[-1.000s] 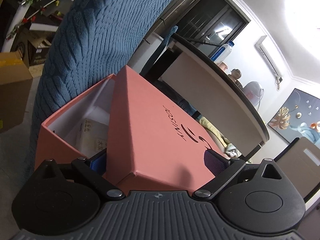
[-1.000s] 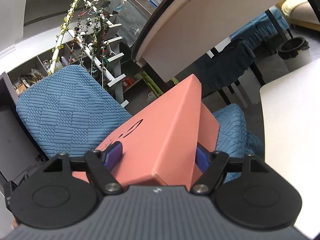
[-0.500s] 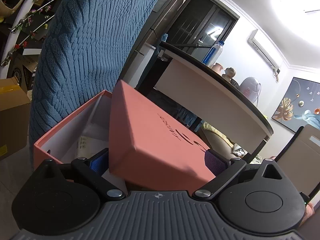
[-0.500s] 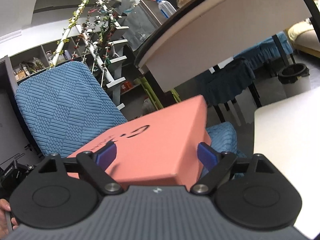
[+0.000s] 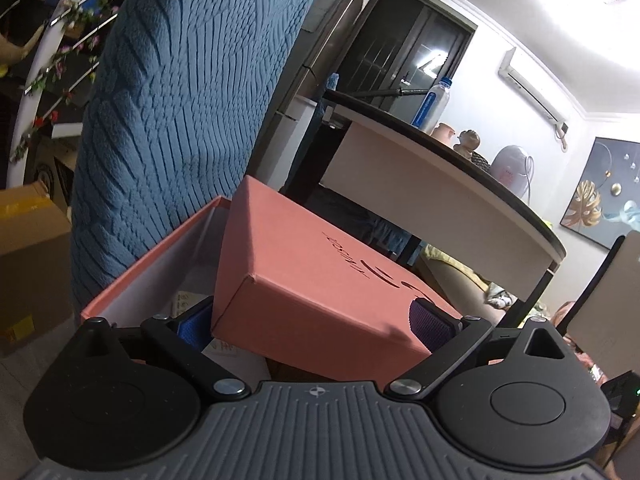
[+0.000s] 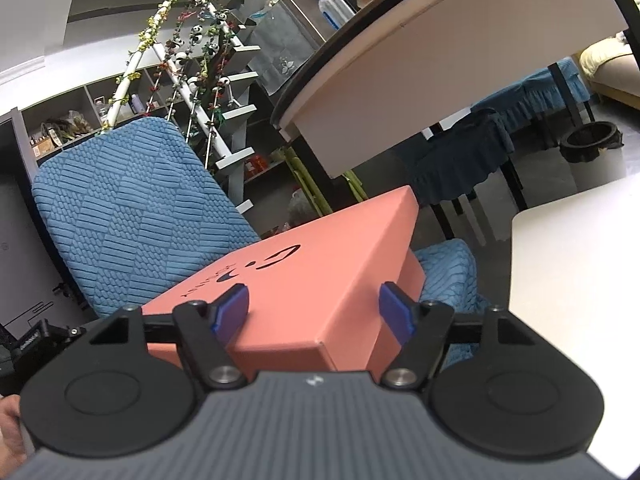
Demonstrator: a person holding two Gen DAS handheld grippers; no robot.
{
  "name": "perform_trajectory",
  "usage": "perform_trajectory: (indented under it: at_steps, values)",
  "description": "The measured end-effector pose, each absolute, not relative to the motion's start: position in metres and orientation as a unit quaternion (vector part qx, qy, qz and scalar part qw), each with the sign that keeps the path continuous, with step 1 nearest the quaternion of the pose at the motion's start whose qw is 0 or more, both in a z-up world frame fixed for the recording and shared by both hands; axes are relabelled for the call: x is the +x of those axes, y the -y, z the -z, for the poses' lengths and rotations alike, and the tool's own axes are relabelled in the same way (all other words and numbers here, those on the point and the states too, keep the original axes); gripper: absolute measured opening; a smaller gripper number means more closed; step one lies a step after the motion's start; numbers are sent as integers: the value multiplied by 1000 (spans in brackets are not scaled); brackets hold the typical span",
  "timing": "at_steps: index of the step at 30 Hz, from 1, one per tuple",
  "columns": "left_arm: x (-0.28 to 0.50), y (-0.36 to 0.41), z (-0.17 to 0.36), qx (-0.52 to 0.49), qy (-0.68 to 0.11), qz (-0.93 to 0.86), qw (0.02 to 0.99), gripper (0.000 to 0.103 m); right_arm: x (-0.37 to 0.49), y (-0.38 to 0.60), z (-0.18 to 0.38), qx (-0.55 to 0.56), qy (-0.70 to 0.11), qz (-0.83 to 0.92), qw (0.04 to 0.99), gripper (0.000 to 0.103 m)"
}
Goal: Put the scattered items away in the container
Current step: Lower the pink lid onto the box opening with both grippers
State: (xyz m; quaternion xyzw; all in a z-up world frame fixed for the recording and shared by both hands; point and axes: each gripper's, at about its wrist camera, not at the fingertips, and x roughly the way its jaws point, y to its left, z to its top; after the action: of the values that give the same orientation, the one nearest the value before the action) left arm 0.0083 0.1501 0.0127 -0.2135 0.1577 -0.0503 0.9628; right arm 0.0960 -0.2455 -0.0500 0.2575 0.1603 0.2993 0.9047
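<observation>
A salmon-pink box point(image 5: 152, 264) stands open on a blue chair, with white walls and paper packets point(image 5: 186, 304) inside. Its matching lid point(image 5: 320, 280) lies slanted across the box and leaves the left part uncovered. My left gripper point(image 5: 311, 322) is shut on the lid's near end, one pad at each side. In the right wrist view the lid point(image 6: 304, 280) looks almost flat on the box point(image 6: 414, 280). My right gripper point(image 6: 313, 312) hovers over the lid's near corner with its fingers apart, and neither pad clearly presses on the lid.
The blue chair back point(image 5: 180, 100) rises right behind the box, and its seat point(image 6: 448, 268) shows under it. A round table point(image 5: 440, 184) stands beyond. There is a white tabletop point(image 6: 572, 280) at the right and a cardboard carton point(image 5: 28, 260) on the floor at the left.
The lid has dropped from a steep tilt to nearly flat over the box. The right fingers widened off it, then drew in a little. The left grip is unchanged.
</observation>
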Motion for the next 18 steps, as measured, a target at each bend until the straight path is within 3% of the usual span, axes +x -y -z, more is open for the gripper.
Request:
perform_trajectory:
  at_steps: [9,18]
  values:
    - [4,-165,-10,-199,-166,39,965,99,80,235,48,234,-163,-315,905,71]
    - [8,-206,3,-258,-192,16,947,99,65,212,40,195,-147,-336,910,66]
